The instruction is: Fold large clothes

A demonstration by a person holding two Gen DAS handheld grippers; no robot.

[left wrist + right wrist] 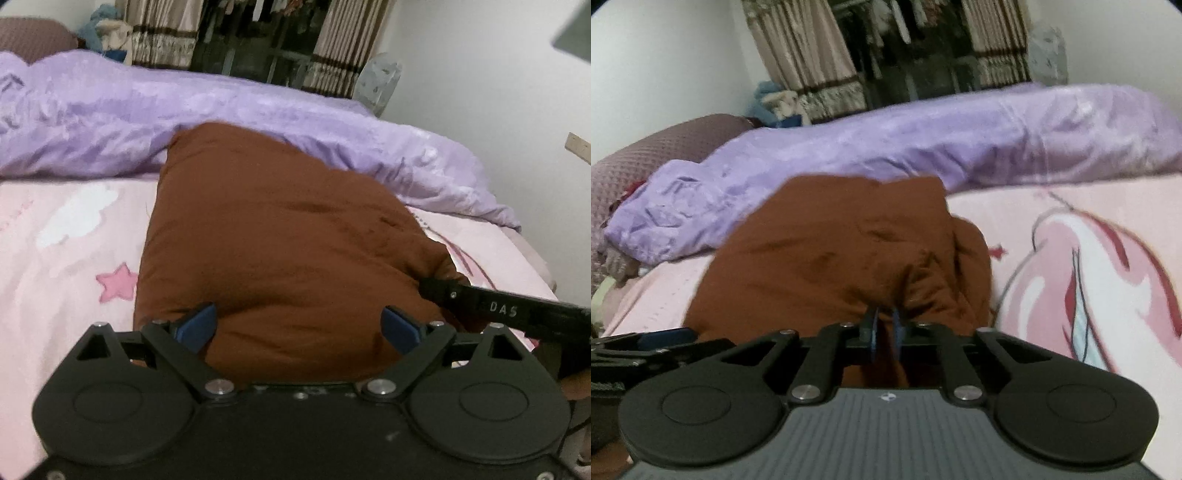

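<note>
Showing a rust-brown, soft woven garment [280, 251] lying in a partly folded, roughly rectangular bundle on the pink cartoon-printed bed sheet [62, 258], its long axis running away from both cameras toward the crumpled lilac satin quilt [147, 110] at the far side of the bed. Left gripper [299, 326]: its blue-padded fingers [195, 325] stand wide apart and grasp nothing, straddling the near edge of the bundle, which lies directly ahead and just below them. Right gripper [884, 330]: its fingers are drawn almost together, with a pinched ridge of brown cloth between the pads at the garment's near right corner; creases radiating from that point suggest a firm hold, though motion blur leaves the exact depth of the bite uncertain. In the left wrist view the black body of the right gripper enters from the right and meets the same corner. The deciding relation is that the right gripper alone holds the garment, while the left is nearer the free left portion of the near edge and would need to close on it before the edge could be carried forward along the long axis. Material notes: the cloth is matte, limp and thick enough to hold rounded folds; the quilt is glossy and slippery-looking; a brown textured cushion [665, 151] and striped curtains [809, 62] lie behind.
</note>
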